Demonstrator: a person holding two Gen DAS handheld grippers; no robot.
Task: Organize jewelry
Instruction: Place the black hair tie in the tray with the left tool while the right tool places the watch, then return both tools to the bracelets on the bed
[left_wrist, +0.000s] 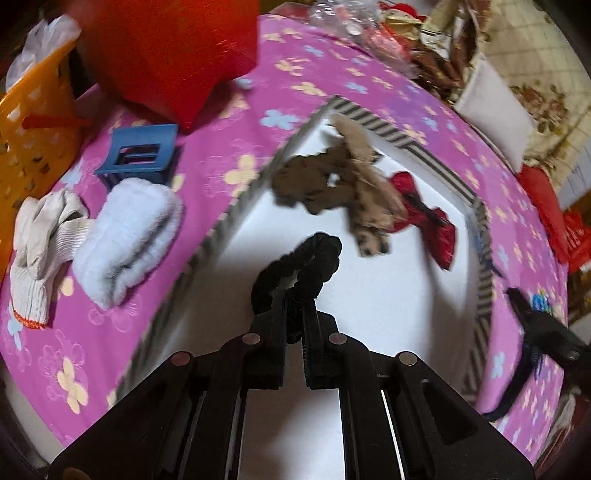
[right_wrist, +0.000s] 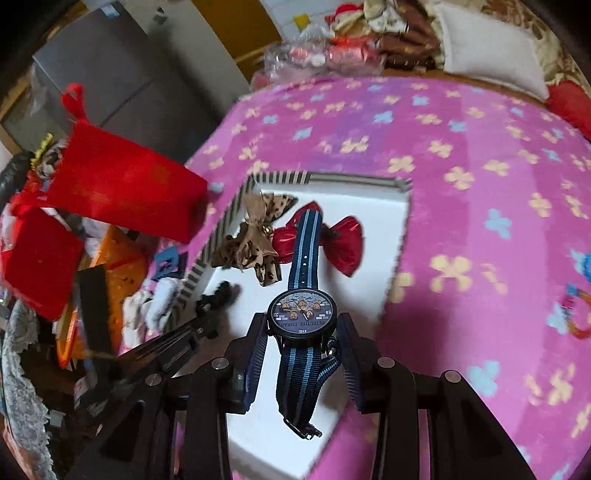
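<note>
In the left wrist view, the left gripper (left_wrist: 293, 295) is clenched on a black scrunchie (left_wrist: 299, 266) at frame centre, over the white tray (left_wrist: 388, 295); bows lie upper right. In the right wrist view, the right gripper (right_wrist: 303, 328) grasps a watch (right_wrist: 302, 314) (strap running up-down the frame), directly above the tray's lower part.

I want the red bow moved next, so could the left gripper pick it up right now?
Probably not yet: the left gripper is shut on the black scrunchie. The red bow lies uncovered in the white tray.
</note>
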